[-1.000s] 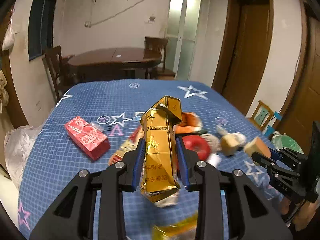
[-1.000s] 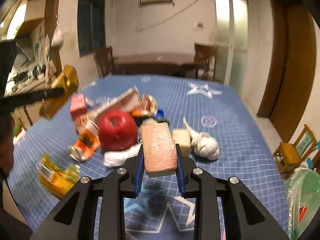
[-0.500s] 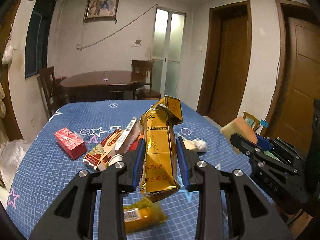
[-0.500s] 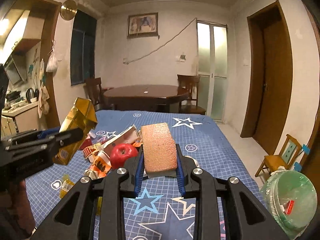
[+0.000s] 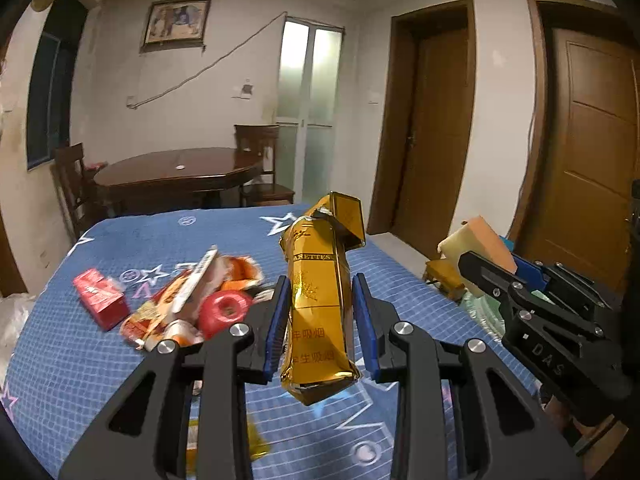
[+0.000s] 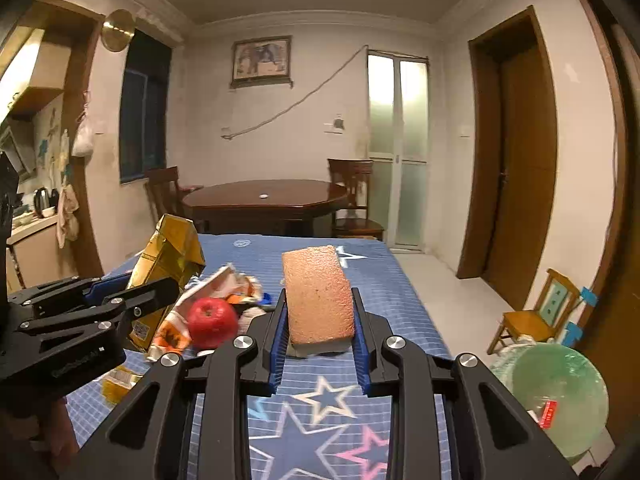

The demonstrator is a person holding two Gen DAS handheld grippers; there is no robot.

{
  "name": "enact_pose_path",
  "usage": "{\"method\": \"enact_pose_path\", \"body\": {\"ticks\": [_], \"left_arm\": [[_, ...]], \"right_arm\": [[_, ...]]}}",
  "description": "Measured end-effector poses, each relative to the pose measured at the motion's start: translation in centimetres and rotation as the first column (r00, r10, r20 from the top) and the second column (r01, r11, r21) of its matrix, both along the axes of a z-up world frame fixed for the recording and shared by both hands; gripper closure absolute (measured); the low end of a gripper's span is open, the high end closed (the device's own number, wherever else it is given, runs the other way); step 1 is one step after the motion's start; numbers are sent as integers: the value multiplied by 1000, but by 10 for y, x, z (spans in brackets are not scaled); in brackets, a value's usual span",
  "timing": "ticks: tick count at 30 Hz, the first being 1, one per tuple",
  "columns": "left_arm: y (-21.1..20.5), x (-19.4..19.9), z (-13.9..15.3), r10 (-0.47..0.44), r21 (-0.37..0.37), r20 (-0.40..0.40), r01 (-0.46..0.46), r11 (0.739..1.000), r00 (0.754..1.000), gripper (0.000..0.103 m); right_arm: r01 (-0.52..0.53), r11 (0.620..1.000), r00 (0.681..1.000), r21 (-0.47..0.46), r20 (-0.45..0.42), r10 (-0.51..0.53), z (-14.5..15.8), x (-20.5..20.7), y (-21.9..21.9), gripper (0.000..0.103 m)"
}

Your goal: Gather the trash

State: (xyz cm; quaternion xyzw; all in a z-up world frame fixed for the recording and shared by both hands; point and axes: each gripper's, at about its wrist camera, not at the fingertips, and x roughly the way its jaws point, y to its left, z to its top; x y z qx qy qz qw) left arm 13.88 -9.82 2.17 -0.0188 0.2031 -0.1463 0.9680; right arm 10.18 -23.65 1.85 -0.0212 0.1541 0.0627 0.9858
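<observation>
A crumpled gold carton [image 5: 318,308] is clamped upright between the nearly closed pads of the left tool [image 5: 320,320], raised above the blue star-patterned tabletop [image 5: 120,360]. An orange-topped sponge [image 6: 318,300] is gripped by the right tool [image 6: 320,336], with the red apple [image 6: 212,322] and wrappers [image 6: 216,284] lying to its left.

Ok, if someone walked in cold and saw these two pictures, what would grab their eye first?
Probably the crumpled gold packet held upright in the left gripper, shining against the blue star-patterned tablecloth. Next, the orange-topped sponge clamped in the right gripper. Behind them on the cloth sits a heap of wrappers with a bright red apple.
</observation>
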Motion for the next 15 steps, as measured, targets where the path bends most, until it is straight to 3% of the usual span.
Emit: {"method": "enact_pose_path", "body": {"ticks": [7, 15], "left_arm": [[-45, 11, 4, -78, 6, 7, 78, 997, 997, 73], [-113, 31, 3, -204, 10, -13, 204, 979, 979, 73]], "right_arm": [[78, 997, 997, -10, -3, -78, 8, -7, -54, 74], [202, 979, 979, -15, -21, -203, 14, -14, -145, 74]]}}
